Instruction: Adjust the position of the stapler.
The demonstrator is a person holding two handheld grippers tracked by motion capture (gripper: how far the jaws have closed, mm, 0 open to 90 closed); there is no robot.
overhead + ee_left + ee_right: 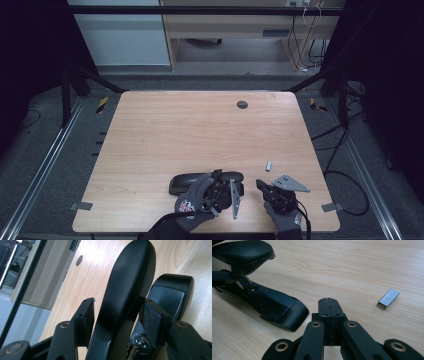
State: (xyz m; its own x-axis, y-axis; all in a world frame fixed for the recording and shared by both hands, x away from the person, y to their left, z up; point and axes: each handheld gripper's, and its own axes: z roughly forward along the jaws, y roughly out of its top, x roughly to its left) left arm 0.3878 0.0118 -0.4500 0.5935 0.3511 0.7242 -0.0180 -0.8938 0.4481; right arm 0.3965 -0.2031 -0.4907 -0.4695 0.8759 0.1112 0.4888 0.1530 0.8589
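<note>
A black stapler (181, 182) lies near the front edge of the wooden table (200, 130), its top arm (127, 285) raised off its base (170, 292). My left gripper (222, 181) reaches over it, and in the left gripper view the gripper (117, 312) straddles the top arm. One pad (152, 322) sits against the arm's edge and the other pad (86, 317) stands a sliver off it. My right gripper (261, 185) rests to the stapler's right, and in its own view the gripper (328, 305) is shut with nothing between the pads. A strip of staples (388, 298) lies just beyond it.
The strip of staples (269, 165) lies on bare wood right of the stapler (274, 305). A round cable hole (242, 104) sits near the table's far edge. Dark frame bars and cables flank the table, with a cabinet behind it.
</note>
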